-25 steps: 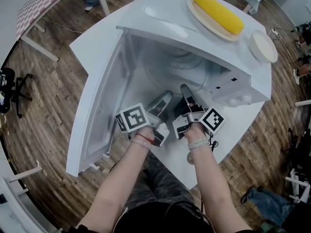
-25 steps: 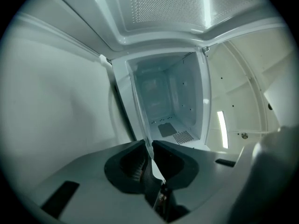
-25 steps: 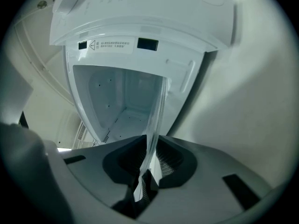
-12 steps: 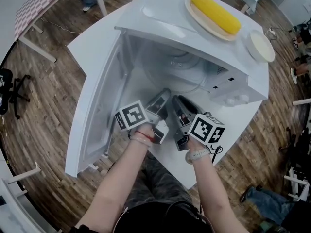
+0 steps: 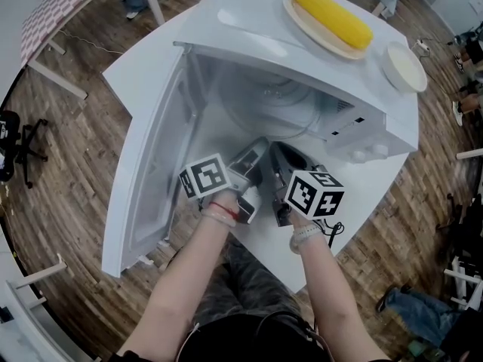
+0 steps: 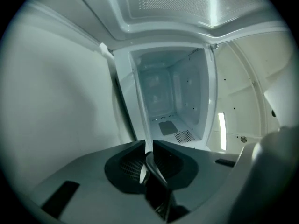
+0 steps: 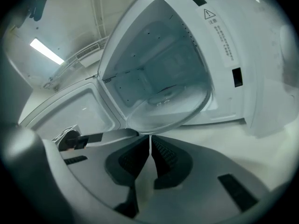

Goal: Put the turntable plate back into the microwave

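Note:
The white microwave (image 5: 302, 51) stands on a white table with its door (image 5: 143, 179) swung open to the left. A clear glass turntable plate (image 5: 283, 108) hangs tilted in the cavity's mouth. Both grippers grip its near rim side by side: my left gripper (image 5: 255, 151) and my right gripper (image 5: 281, 153). In the right gripper view the plate (image 7: 173, 101) fans out ahead of the right gripper (image 7: 150, 141), whose jaws pinch its rim. In the left gripper view, the left gripper (image 6: 148, 148) clamps the rim (image 6: 144, 125) edge-on, facing the cavity.
A corn cob on a flat plate (image 5: 332, 17) and a small white dish (image 5: 404, 66) sit on top of the microwave. The table's (image 5: 362, 202) edge lies close on the right. Table legs and a person's shoes stand on the wooden floor around.
My right hand has rolled and shifted slightly left, turning its marker cube upward, with the plate still held. The left gripper has barely moved.

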Available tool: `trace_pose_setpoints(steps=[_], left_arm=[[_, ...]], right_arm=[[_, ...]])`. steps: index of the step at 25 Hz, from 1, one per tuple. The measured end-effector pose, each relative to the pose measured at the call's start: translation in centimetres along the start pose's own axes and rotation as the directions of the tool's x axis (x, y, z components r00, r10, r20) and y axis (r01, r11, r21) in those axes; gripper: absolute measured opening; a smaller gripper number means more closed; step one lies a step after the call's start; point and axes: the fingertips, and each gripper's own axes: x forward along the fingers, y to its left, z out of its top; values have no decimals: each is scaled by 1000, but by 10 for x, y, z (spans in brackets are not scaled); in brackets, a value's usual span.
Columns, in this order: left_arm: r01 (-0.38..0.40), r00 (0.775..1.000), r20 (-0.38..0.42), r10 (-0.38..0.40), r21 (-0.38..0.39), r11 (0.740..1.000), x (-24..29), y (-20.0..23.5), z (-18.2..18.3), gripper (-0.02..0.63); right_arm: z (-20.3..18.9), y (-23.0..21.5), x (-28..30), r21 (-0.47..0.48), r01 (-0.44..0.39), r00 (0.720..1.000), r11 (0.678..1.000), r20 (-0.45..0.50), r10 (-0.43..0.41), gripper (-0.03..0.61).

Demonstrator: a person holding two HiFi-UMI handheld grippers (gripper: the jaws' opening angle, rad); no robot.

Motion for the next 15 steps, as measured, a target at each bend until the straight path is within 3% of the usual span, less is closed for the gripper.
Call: trace_pose_setpoints(steps=[5,8,12,15], left_arm=[[-4,1000,-26,4,14,1000,-2,0,-8,57],[-30,999,-38,33,66,997,-1,0,-5,55],[-88,994,-43,99,210,974,1,-1,3,43],[-139,986,-33,161,358,923,3,-3,8,28]], right_arm=[[7,-3,9,19,-9,1000,1000,19,9,28],[10,-5,12,28,-13,999,1000,32,12,28],[12,-5,15,26,-14,999,1000,39,13,28],[13,-5,16,30,-16,999,999,40,14,28]])
